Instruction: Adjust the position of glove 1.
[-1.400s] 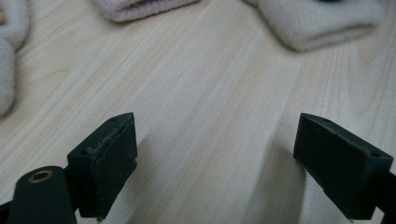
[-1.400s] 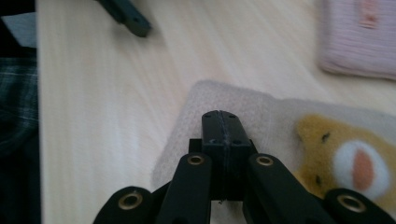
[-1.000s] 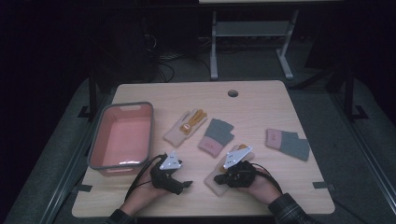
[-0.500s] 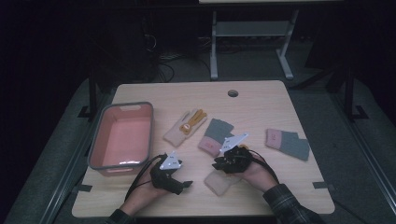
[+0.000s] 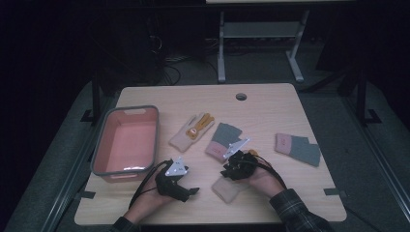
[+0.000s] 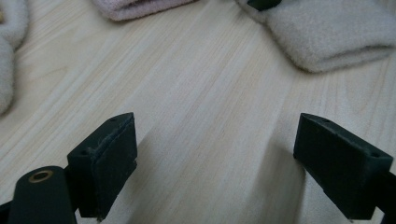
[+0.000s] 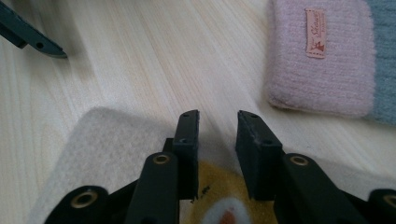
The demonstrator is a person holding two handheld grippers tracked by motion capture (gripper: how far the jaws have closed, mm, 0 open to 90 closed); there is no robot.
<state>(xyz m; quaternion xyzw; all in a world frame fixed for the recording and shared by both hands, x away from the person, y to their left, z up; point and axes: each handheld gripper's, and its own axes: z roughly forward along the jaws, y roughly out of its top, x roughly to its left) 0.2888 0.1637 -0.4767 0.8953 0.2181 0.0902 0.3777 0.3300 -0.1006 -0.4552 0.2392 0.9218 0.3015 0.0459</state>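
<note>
A cream glove lies flat near the table's front edge, and in the right gripper view the same cream glove shows a yellow and orange patch. My right gripper hovers over its far end. In its own view the right gripper is open; its jaws have just been opening, a narrow gap apart, with nothing between them. My left gripper rests on the table left of the glove. The left gripper stands wide open over bare wood.
A pink bin stands at the left. A cream and orange glove, a pink and grey glove with a label, and another pink and grey glove lie mid-table. The wooden table has a cable hole.
My right gripper let go of the cream glove, opened a little and moved away from the front edge. The glove now lies flat. The left gripper stayed put.
</note>
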